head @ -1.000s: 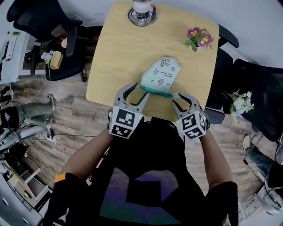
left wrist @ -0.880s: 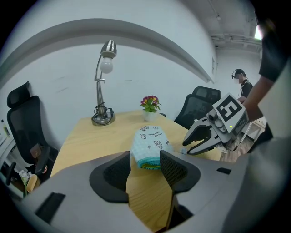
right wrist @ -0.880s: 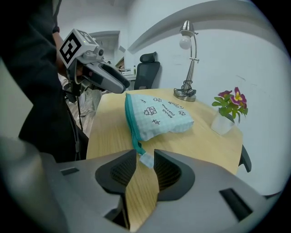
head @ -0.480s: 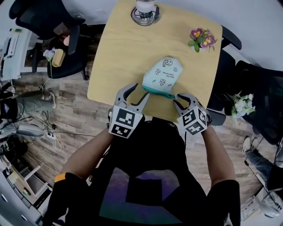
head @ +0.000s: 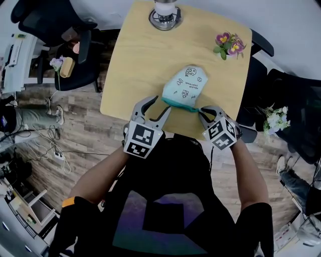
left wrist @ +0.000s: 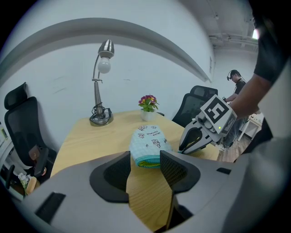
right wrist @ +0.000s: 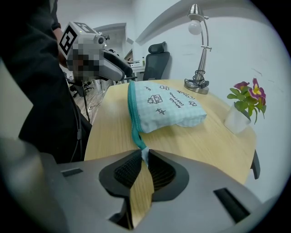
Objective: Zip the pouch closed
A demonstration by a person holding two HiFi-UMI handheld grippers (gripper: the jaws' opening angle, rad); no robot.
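Observation:
A mint-green printed pouch (head: 184, 86) lies on the wooden table (head: 140, 55), its teal zipper edge (head: 179, 104) facing me. In the head view my left gripper (head: 159, 102) is open at the zipper's left end, with the pouch's mouth (left wrist: 148, 144) just beyond its jaw tips (left wrist: 145, 157). My right gripper (head: 202, 110) is at the zipper's right end. Its jaws are closing, and the right gripper view shows their tips (right wrist: 142, 154) pinching the pale tab where the teal zipper (right wrist: 132, 118) runs out.
A desk lamp (head: 164, 12) stands at the table's far edge and a small pot of flowers (head: 228, 44) at the far right corner. Black office chairs (head: 55, 25) surround the table. The near table edge lies right under both grippers.
The right gripper's jaws have narrowed from clearly apart to pinched on the zipper's end tab, and it has turned slightly. The left gripper and the pouch have stayed put.

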